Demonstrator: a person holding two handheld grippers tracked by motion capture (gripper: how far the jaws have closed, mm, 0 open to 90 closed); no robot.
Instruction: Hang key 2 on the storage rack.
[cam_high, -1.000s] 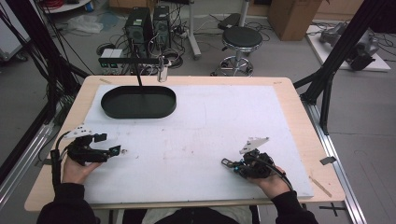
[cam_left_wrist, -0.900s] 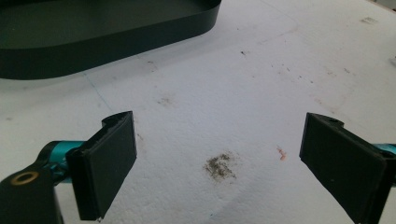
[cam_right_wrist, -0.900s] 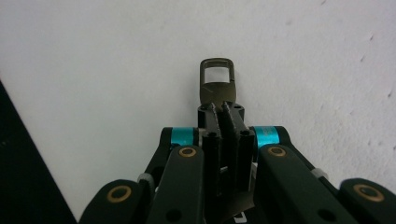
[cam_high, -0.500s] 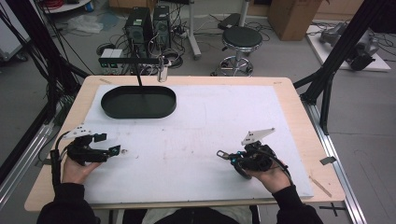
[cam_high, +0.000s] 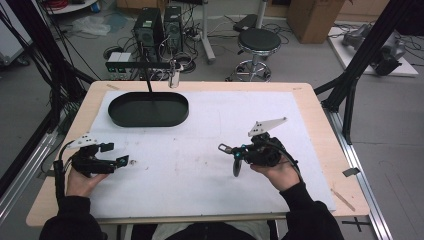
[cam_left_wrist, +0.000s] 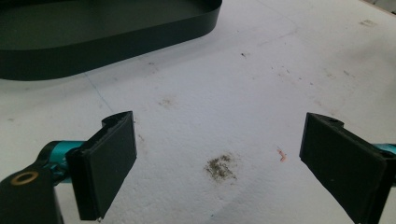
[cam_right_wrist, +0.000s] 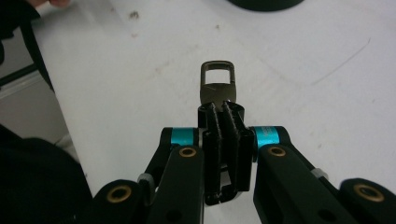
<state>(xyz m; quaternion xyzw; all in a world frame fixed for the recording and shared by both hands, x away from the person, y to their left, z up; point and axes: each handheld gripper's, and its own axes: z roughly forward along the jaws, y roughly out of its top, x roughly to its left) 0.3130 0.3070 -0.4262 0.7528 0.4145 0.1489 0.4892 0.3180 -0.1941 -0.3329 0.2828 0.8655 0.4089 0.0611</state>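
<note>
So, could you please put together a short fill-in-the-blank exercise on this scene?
1. The right gripper is shut on a small metal ____.
2. The left gripper has its jaws ____, with nothing between them.
3. The oval tray on the table is ____ in colour.

Missing words: clasp; open; black

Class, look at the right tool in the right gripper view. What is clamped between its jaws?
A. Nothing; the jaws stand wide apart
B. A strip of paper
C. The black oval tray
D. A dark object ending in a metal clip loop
D: the right tool has its jaws shut on a dark object whose rectangular metal loop sticks out past the jaw tips.
</note>
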